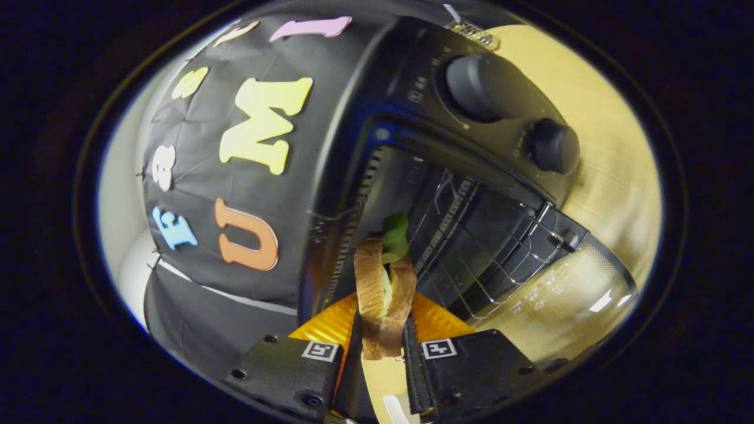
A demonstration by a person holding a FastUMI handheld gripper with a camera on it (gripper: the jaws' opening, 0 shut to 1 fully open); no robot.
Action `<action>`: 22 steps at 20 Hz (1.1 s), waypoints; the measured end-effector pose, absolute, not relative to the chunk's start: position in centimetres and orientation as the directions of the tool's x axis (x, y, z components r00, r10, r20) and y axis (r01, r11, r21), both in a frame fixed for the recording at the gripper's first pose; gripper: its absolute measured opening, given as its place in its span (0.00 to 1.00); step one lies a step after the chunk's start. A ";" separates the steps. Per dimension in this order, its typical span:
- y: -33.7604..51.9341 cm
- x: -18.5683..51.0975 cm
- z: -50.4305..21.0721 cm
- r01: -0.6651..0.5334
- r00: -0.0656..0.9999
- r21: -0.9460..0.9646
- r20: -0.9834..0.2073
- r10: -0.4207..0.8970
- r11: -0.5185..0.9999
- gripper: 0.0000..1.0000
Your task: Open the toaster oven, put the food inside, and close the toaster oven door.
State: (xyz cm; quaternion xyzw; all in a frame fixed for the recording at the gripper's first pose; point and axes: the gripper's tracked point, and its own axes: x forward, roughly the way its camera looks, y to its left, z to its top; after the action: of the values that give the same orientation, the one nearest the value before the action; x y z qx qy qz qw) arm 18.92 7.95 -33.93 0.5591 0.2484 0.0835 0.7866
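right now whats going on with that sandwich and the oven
A person's handheld gripper is shut on a sandwich, with lettuce poking out of its top. Just beyond it is the toaster oven, its glass door already open and the wire rack exposed. The sandwich is at the oven's mouth, not yet resting on the rack.

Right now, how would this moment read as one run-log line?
gripper: shut on sandwich | toaster oven: door open | sandwich: just ahead of the opening, not yet inside
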 end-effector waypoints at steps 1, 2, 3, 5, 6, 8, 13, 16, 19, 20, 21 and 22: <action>8.1 19.3 -34.1 0.151 0.869 0.926 -0.291 0.401 0.345 0.38; 8.3 19.6 -34.3 0.147 0.872 0.928 -0.285 0.397 0.343 0.40; 8.3 20.0 -34.2 0.146 0.880 0.926 -0.282 0.383 0.348 0.40; 8.4 20.2 -34.1 0.167 0.889 0.924 -0.292 0.352 0.345 0.45; 8.7 20.0 -34.8 0.200 0.877 0.911 -0.330 0.349 0.361 0.55; 10.1 19.1 -34.9 0.209 0.839 0.911 -0.353 0.413 0.356 0.74; 11.8 16.6 -35.5 0.186 0.736 0.837 -0.466 0.491 0.515 0.93; 12.4 14.8 -36.5 0.180 0.669 0.772 -0.551 0.499 0.610 0.97; 11.9 12.5 -38.4 0.196 0.560 0.663 -0.681 0.472 0.723 0.96; 12.1 12.4 -38.6 0.191 0.547 0.654 -0.690 0.474 0.732 0.96; 12.3 12.4 -38.5 0.188 0.540 0.659 -0.688 0.484 0.728 0.97; 12.2 11.8 -38.6 0.185 0.521 0.650 -0.701 0.487 0.737 0.96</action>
State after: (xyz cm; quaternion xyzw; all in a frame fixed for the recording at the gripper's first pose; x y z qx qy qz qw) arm 11.84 12.18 -38.61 0.3503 0.4800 0.0945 0.7987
